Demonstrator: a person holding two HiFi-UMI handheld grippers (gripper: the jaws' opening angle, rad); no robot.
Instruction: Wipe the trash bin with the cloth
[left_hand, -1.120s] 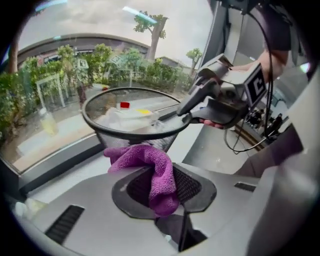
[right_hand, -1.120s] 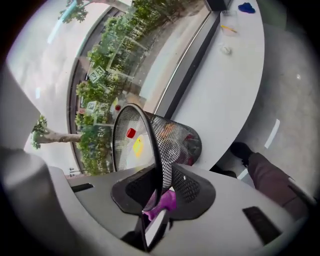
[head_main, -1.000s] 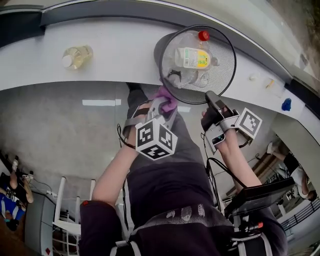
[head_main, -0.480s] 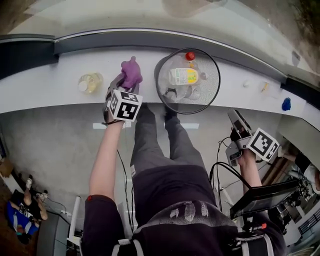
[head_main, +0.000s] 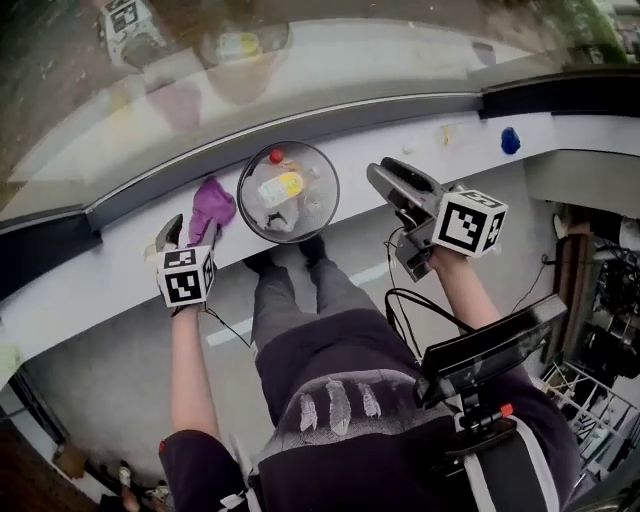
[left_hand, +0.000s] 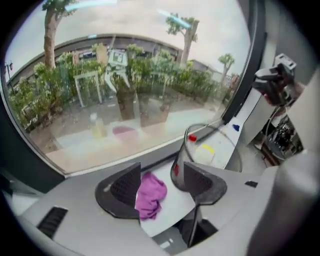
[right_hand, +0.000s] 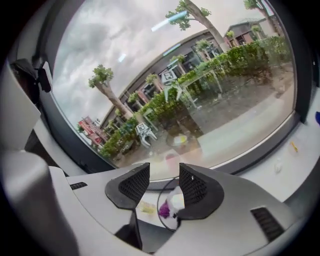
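L claw (left_hand: 161, 182): jaws have just been opening, now well apart w/ nothing gripped. The cloth (left_hand: 150, 195) lies btwn them, close by the left-hand pad, down on the white ledge (left_hand: 172, 207). Just right of the claw stands the trash bin (head_main: 243, 205). Looks like a release, so back straight off w/ jaws wide. Don't snag the cloth or clip the mesh. R claw (right_hand: 164, 181): jaws also just opened, empty, bin beyond its tips.
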